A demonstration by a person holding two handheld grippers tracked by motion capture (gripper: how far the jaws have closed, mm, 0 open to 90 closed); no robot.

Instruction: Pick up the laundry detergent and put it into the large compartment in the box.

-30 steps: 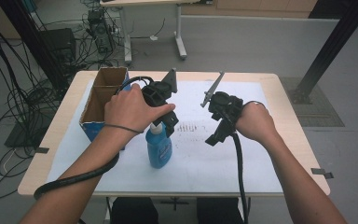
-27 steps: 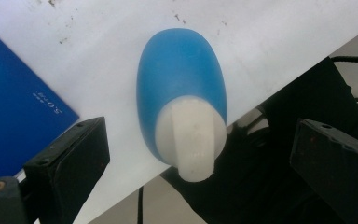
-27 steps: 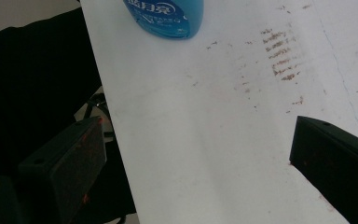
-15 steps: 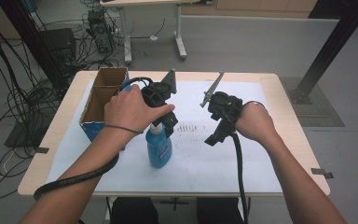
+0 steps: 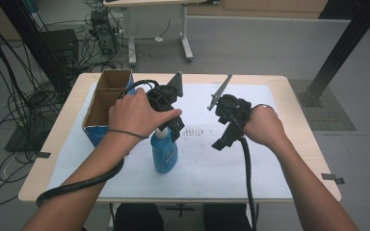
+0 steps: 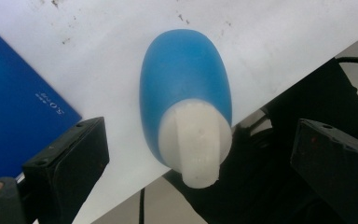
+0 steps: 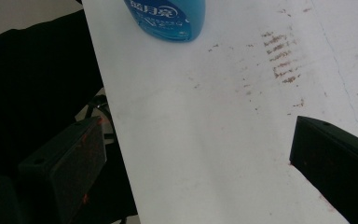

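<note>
Grey floor (image 5: 270, 48), tangled cables (image 5: 24, 96), second desk (image 5: 183, 29), black post (image 5: 342, 43)

The translucent blue plastic bottle (image 5: 164, 153) has a white cap (image 6: 196, 140) and white lettering. At its 10 o'clock, the open cardboard box (image 5: 107, 98) is brown inside, blue outside. The white sheet over the pale wooden counter (image 5: 294, 110) carries dark reddish smudge rows (image 7: 282, 56).

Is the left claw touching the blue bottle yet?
Apart. In the left gripper view the jaws stand wide on either side of the blue bottle, with white table cover showing between each jaw and the bottle. Left claw is open above its white cap.
</note>
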